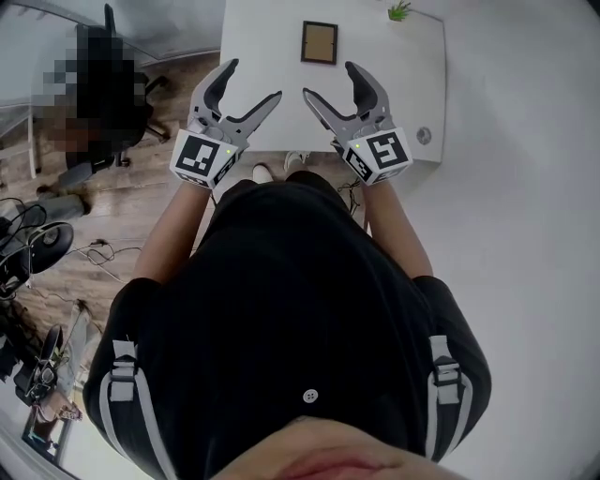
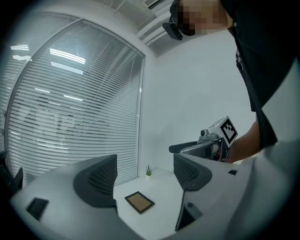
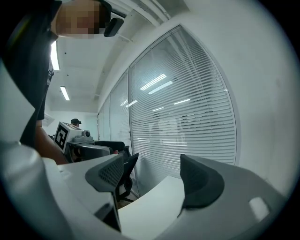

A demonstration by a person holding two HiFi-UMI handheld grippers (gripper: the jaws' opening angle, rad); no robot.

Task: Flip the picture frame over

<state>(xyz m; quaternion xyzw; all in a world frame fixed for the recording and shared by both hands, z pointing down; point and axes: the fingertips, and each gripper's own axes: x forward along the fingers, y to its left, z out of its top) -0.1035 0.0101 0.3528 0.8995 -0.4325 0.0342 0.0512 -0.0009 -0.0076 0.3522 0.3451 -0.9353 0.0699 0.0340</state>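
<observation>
Both claws stand wide apart and hold nothing. The left gripper (image 1: 251, 82) and right gripper (image 1: 330, 82) hang side by side in the air over the near edge of a white table (image 1: 262, 56), their tips angled toward each other, well short of the picture frame (image 1: 319, 42). Each carries a marker cube (image 1: 202, 157) printed with a black-and-white square pattern, and a small green light shows beside each cube.

In the left gripper view, the left gripper (image 2: 143, 176) shows two dark ribbed pads with only air between them. Below that gap the picture frame (image 2: 139, 202) lies flat on the table (image 2: 164, 197), a brown panel inside a dark border; whether that is its front or back cannot be told. The right gripper (image 2: 211, 143) shows at the right of this view.

In the right gripper view, the right gripper (image 3: 154, 180) frames only the bare table edge (image 3: 150, 197).

A small potted plant (image 1: 399, 11) stands at the far right corner of the table, apart from the frame, and a round disc (image 1: 424, 136) sits near the table's near right corner. Window blinds (image 2: 70, 117) fill the wall beyond the table. An office chair (image 3: 123, 178) stands on the wood floor (image 1: 141, 216) off the table's left side.
</observation>
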